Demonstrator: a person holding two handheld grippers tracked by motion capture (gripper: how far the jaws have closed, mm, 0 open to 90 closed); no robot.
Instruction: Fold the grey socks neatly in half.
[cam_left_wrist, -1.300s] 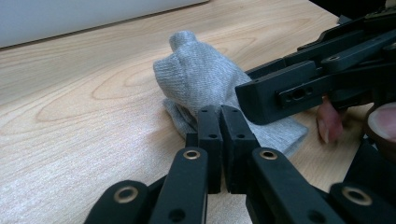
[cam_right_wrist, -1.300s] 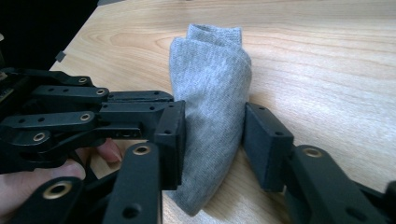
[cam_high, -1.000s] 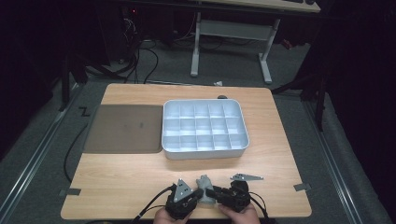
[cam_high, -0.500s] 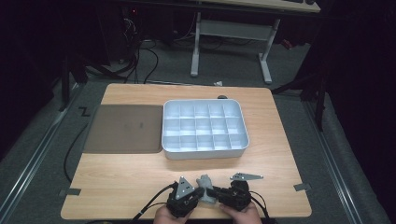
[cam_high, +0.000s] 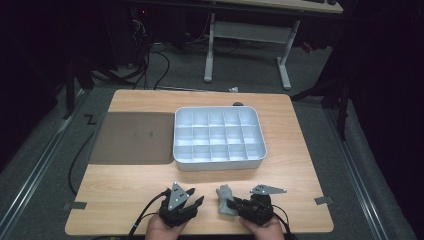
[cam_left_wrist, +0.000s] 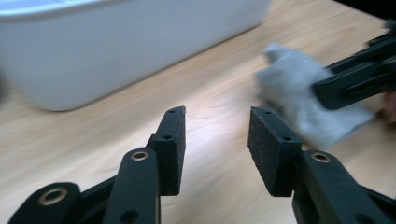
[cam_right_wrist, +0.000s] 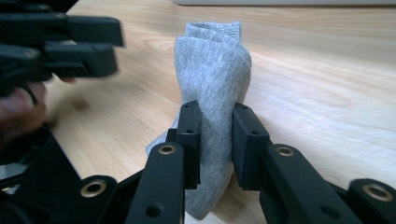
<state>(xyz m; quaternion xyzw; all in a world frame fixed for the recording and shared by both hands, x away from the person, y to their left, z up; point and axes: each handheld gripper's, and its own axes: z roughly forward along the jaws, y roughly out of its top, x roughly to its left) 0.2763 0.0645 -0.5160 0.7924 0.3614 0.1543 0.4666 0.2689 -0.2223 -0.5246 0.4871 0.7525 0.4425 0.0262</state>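
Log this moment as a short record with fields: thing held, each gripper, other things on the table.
thing held: grey sock, folded, near the table's front edge
right gripper: shut on the sock
left gripper: open, nothing between its pads, jaws just opened, apart from the sock
tray: white, divided into compartments, behind the grippers
mat: dark, left of the tray
table: light wood

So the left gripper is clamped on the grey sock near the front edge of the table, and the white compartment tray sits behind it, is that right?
Not quite: the right gripper holds the grey sock, its fingers pressing on it from both sides, as the right gripper view shows. The left gripper has just been opening, with nothing between its fingers. The rest stands: the sock is near the table's front edge, with the white compartment tray behind it.
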